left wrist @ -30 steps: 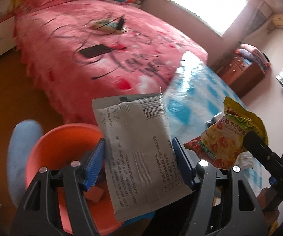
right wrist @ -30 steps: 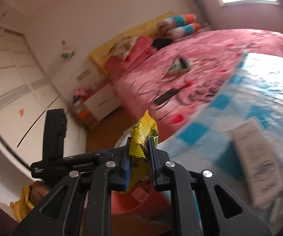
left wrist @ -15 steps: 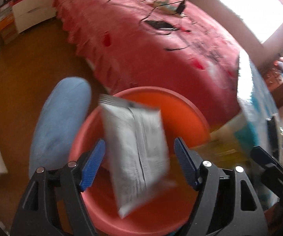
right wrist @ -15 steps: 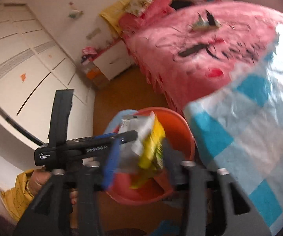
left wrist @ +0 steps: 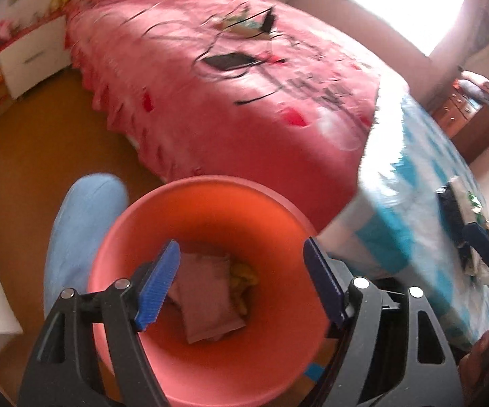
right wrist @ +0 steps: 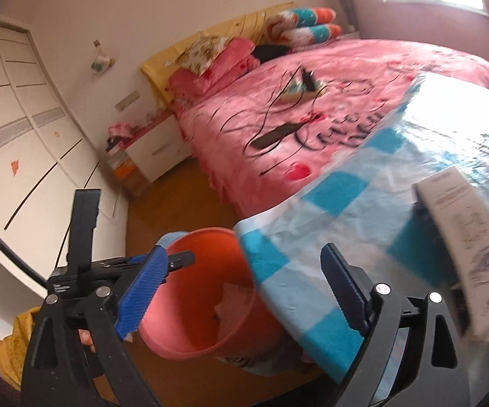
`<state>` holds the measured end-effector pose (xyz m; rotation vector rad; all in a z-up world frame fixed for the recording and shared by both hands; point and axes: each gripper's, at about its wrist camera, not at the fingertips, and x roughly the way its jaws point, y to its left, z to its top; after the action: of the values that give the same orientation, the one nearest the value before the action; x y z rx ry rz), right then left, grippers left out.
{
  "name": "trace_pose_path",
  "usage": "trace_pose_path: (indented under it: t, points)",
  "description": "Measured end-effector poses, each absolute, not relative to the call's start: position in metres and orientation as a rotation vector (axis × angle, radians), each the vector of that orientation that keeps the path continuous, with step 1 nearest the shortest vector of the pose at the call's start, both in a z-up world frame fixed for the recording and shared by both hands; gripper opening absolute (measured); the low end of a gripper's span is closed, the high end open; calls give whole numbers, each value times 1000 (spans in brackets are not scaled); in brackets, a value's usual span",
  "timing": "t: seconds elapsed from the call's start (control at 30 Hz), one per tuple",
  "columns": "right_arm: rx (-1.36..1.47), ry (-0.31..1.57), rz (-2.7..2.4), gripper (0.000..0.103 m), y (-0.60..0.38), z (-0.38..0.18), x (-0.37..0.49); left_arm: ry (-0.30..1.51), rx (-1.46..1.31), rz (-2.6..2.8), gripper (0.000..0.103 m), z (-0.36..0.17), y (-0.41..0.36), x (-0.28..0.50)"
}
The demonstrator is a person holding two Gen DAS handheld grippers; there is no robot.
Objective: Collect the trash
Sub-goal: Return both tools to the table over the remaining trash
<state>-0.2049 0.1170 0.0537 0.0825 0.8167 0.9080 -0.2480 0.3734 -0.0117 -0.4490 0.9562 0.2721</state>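
Note:
An orange bin (left wrist: 210,210) stands on the floor by the table; it also shows in the right wrist view (right wrist: 207,247). Inside lie a grey-white packet (left wrist: 203,298) and a yellow wrapper (left wrist: 242,276). My left gripper (left wrist: 241,285) is open and empty right above the bin. My right gripper (right wrist: 244,291) is open and empty, over the table edge beside the bin. A white packet (right wrist: 465,237) lies on the blue-checked tablecloth (right wrist: 363,203) at the right. More wrappers (left wrist: 465,210) lie on the table in the left wrist view.
A pink bed (left wrist: 244,84) with a dark phone (left wrist: 227,61) stands behind the bin. A blue stool (left wrist: 81,224) is left of the bin. A white nightstand (right wrist: 156,149) and wardrobe (right wrist: 23,118) line the far wall. A wooden dresser (left wrist: 465,118) is at the right.
Both grippers opened over the bin. The grey-white packet left my left gripper and the yellow wrapper left my right gripper; both now lie in the bin. The right gripper swung back toward the table.

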Motion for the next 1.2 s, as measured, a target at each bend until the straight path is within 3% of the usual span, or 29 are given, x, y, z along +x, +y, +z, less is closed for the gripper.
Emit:
trace_pose_path:
  t: [0.43, 1.2]
  points:
    - [140, 706, 781, 91, 47, 75, -193, 874, -358, 84, 76, 39, 289, -203]
    - [309, 599, 578, 91, -78, 89, -166, 878, -220, -84, 76, 68, 170, -150]
